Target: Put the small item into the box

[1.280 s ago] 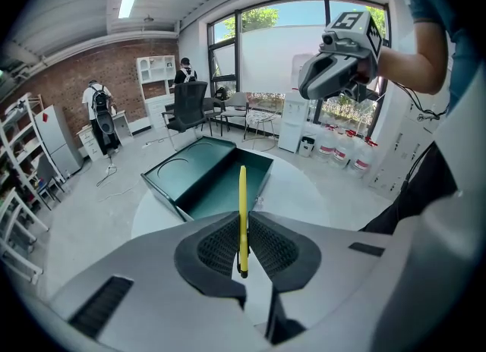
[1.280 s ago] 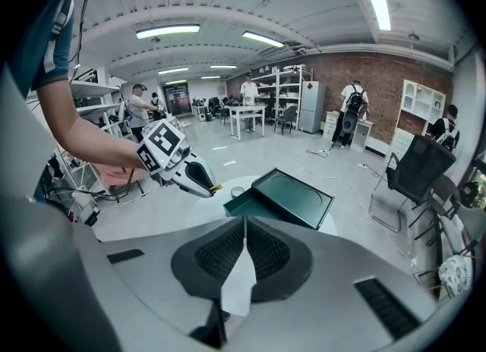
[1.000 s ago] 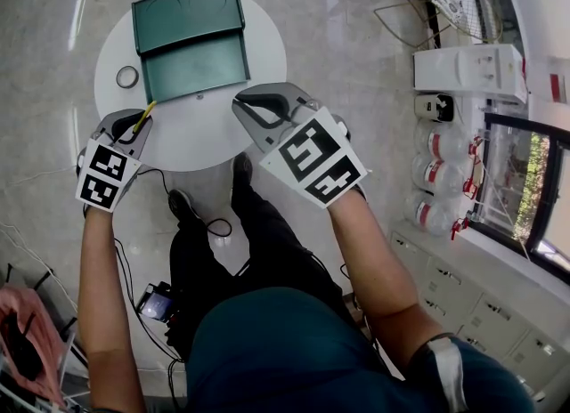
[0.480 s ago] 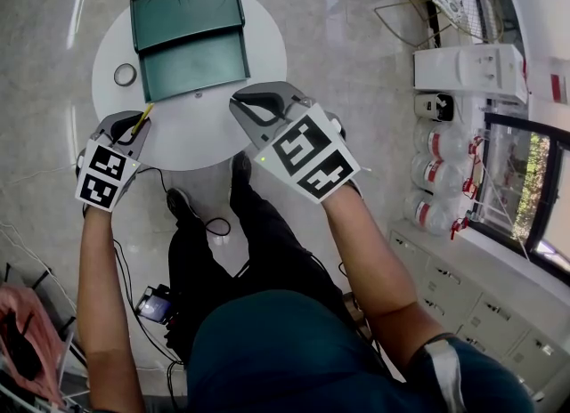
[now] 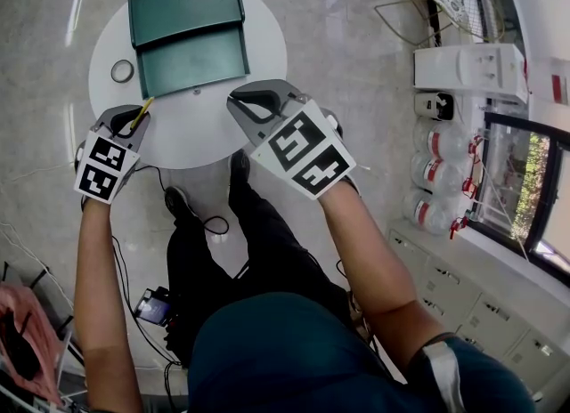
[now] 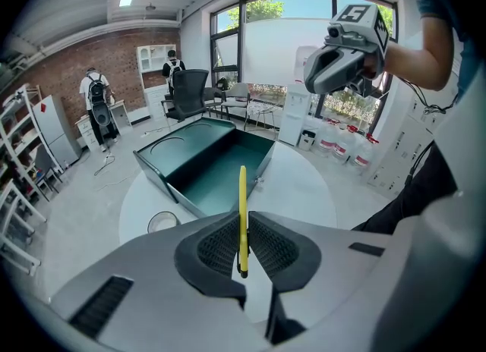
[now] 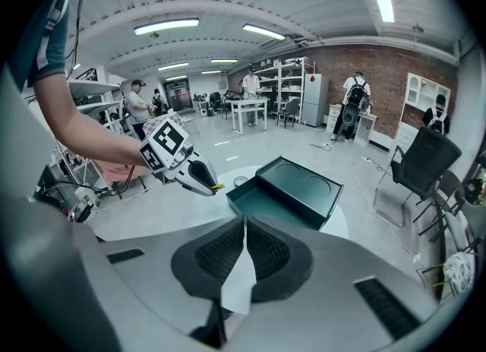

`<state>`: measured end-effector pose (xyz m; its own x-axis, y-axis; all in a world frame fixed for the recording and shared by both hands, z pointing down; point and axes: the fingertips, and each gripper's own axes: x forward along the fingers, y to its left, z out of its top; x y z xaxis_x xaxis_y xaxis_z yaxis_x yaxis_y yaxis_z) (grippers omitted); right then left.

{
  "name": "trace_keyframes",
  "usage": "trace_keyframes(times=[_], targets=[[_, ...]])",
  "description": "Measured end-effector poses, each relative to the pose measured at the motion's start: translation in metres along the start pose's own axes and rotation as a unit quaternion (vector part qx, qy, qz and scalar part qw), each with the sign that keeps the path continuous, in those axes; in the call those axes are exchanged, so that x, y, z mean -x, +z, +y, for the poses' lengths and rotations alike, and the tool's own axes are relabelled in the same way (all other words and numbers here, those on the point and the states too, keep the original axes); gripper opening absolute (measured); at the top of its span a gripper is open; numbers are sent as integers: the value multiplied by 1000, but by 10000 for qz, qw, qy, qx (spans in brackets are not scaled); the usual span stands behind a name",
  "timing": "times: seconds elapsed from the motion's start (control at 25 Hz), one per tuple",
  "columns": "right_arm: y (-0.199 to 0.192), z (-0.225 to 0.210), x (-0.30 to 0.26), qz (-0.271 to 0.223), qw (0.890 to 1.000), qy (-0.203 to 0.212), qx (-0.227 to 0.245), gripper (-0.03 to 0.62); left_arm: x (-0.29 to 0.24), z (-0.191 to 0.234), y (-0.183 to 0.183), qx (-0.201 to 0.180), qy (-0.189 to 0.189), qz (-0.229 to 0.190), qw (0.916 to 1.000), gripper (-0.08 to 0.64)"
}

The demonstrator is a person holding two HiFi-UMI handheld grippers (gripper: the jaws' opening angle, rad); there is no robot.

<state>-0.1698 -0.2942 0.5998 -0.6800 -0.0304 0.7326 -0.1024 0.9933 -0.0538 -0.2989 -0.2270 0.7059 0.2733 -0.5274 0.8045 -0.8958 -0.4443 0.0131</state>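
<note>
1. Item: the thin yellow stick (image 6: 242, 191) is clamped upright between the fingers of the left gripper (image 5: 134, 119). Its free end projects past the pads toward the box. It is not yet in the box.
2. Box: the green box (image 5: 194, 66) lies open on the round white desk (image 5: 214, 131), lid folded back on the far side. No contents are visible in the tray.
3. Step in hand, as judged: carry phase. The left gripper hangs over the near-left edge of the desk, short of the tray's near wall.
4. Next move calls for advancing forward and slightly right, over the near wall, then parting the fingers low above the tray floor. The stick is slender and may roll, so a low release is advisable.
5. Right gripper (image 7: 243, 225): fingers drawn together on nothing. It is held over the near edge of the desk, near the tray's front corner and apart from the left gripper's line.
6. Room: a tape ring (image 5: 121, 70) lies left of the box, beside that line rather than across it. The desk edge runs beneath both grippers, so a release short of the tray risks the floor.
</note>
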Motion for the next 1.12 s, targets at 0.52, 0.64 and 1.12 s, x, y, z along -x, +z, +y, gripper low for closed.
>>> trace_keyframes(times=[0.52, 0.64, 1.12], targets=[[-11, 3, -4, 41, 10000, 72, -15, 40, -19, 9, -5, 40, -29, 406, 9992, 49], [-15, 3, -7, 56, 9999, 90, -22, 40, -24, 16, -7, 5, 28, 537, 9986, 50], [-22, -5, -15, 84, 9998, 140, -82, 40, -35, 38, -2, -609, 241, 1117, 9916, 51]])
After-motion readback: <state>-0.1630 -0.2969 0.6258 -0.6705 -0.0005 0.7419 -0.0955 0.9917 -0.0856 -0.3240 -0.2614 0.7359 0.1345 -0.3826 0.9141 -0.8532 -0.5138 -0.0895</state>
